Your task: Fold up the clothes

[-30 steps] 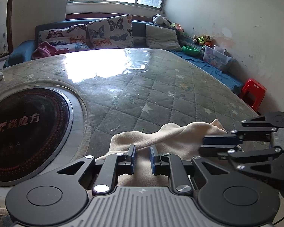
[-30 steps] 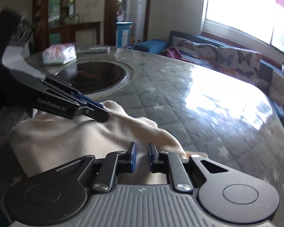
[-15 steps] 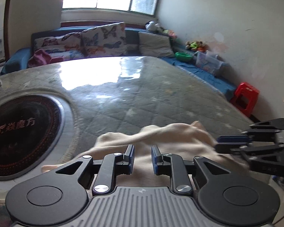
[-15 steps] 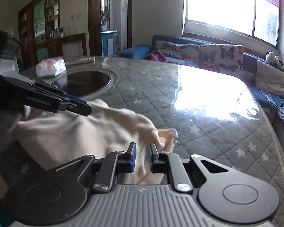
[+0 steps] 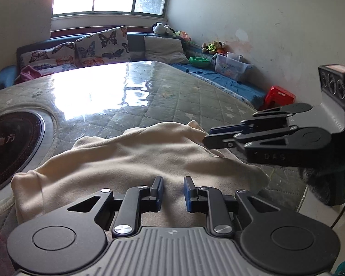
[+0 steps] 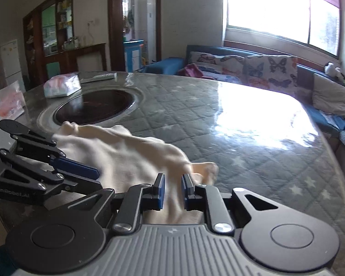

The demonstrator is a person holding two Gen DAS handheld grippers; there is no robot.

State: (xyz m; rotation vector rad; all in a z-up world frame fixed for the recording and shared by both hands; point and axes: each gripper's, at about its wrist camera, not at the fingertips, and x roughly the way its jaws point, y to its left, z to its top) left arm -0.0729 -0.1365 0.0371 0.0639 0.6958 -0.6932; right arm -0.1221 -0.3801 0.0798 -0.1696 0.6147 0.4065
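Two hand-held grippers, cream garment edges hidden

1. The cloth is showing a plain cream colour.
2. The table is wearing a grey-green quilted cover with pale stars, and a black round inset is sitting in it.
3. Both the left gripper and the right gripper are showing black frames with blue pads.
4. The cushions are displaying butterflies on white.
5. The stool is glowing red.
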